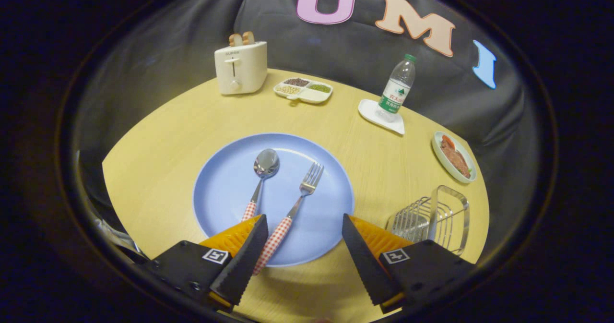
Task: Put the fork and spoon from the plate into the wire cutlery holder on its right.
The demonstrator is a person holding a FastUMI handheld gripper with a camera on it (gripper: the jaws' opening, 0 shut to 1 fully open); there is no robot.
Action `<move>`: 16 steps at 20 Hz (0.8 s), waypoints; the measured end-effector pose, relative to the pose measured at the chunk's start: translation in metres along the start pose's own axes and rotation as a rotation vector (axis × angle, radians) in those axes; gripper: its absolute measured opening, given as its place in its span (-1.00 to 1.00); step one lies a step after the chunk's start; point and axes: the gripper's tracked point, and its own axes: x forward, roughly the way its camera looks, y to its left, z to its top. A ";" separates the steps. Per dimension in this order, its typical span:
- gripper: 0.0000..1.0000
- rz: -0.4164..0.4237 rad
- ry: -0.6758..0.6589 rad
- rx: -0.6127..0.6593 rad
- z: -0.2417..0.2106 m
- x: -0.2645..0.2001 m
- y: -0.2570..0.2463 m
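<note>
Even overhead light, sharp centre (fisheye bends the edges), soft shadows.

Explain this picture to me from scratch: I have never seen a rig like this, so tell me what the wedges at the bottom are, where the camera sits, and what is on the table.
The two wedges are the fingers of a hand-held gripper; a person carries it, with no robot arm. The camera rides on the gripper and looks forward along the fingers, with a fisheye lens that bends the scene round. The fingers are open and hold nothing.

On the table, a plate carries a spoon and a fork, whose handle lies just beside one finger. A wire holder stands to the plate's right. Beyond are a toaster, a divided dish, a bottle and a dish of food.
</note>
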 end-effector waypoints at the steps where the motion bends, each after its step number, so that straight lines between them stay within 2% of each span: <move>1: 0.99 -0.003 0.014 -0.004 -0.003 0.002 -0.001; 4: 0.99 -0.011 0.031 -0.016 -0.005 0.003 -0.003; 16: 0.58 -0.008 0.038 -0.059 -0.005 0.006 -0.007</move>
